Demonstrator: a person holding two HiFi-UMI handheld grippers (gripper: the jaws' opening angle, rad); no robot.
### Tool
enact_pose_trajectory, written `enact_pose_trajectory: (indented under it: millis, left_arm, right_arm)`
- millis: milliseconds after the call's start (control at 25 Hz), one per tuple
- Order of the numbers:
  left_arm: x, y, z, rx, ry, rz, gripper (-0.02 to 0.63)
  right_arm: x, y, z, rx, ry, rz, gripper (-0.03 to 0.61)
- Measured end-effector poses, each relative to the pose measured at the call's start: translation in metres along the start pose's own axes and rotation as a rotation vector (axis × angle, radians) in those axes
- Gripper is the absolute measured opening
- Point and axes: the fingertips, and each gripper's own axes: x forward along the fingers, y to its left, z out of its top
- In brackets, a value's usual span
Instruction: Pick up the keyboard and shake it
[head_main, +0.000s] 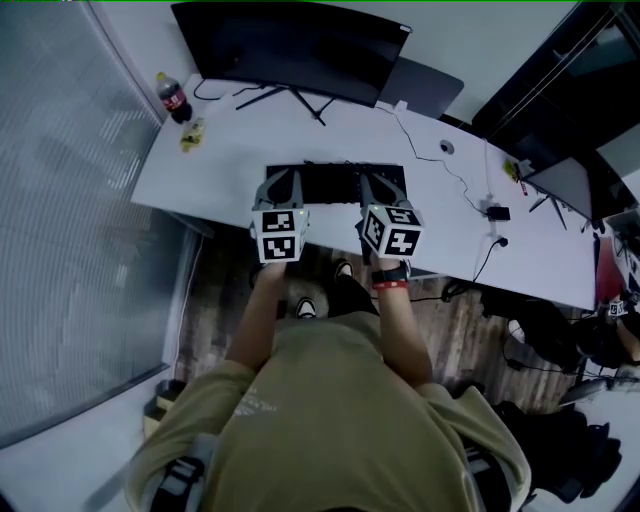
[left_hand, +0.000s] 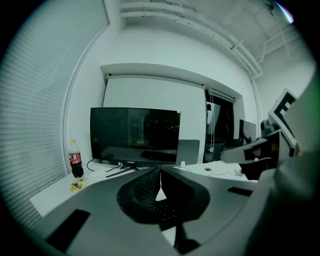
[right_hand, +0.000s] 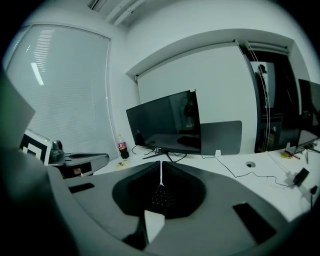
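Keyboard (head_main: 335, 182) sat near the front edge of the desk (head_main: 240, 150), roughly centred, with the monitor (head_main: 290, 50) behind it and a smaller upright panel (head_main: 422, 85) just beside that on the right. The bottle (head_main: 173, 97) stood in the back-left corner, with a small packet (head_main: 192, 135) just in front. A cable (head_main: 455, 175) trailed across the right side. The left gripper (head_main: 283, 176) was at the keyboard's left end and the right gripper (head_main: 377, 180) at its right end.

The right gripper (right_hand: 160, 167) is seen with its jaws drawn together, nothing caught between them, over a white desk (right_hand: 260, 185). A dark monitor (right_hand: 165, 122) is framed beyond (its screen blank), a cola bottle (right_hand: 121, 147) is stood at its left, and a cable (right_hand: 240, 174) is trailed across the desktop.
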Motion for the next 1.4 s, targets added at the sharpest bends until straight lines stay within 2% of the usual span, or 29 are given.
enact_pose_trajectory:
  millis: [200, 400, 680, 1080, 1120, 1200, 1400]
  left_arm:
    - [0.021, 0.003, -0.010, -0.016, 0.035, -0.005, 0.020]
    - [0.052, 0.008, -0.036, -0.038, 0.105, -0.013, 0.024]
    - [0.081, 0.025, -0.062, -0.081, 0.186, 0.048, 0.077]
    - [0.121, 0.036, -0.099, -0.058, 0.305, 0.063, 0.135]
    - [0.124, 0.038, -0.105, -0.058, 0.320, 0.063, 0.144]
    - [0.132, 0.041, -0.114, -0.062, 0.346, 0.064, 0.163]
    - [0.153, 0.051, -0.129, -0.075, 0.392, 0.071, 0.210]
  right_arm:
    - [0.021, -0.018, -0.011, 0.010, 0.039, 0.019, 0.024]
    - [0.047, -0.044, -0.026, 0.012, 0.099, 0.020, 0.025]
    - [0.077, -0.078, -0.050, 0.029, 0.187, 0.039, 0.025]
    - [0.117, -0.126, -0.074, 0.084, 0.243, 0.025, 0.030]
    - [0.122, -0.129, -0.076, 0.087, 0.253, 0.026, 0.054]
    - [0.131, -0.136, -0.082, 0.089, 0.280, 0.031, 0.153]
    - [0.149, -0.152, -0.093, 0.096, 0.337, 0.032, 0.178]
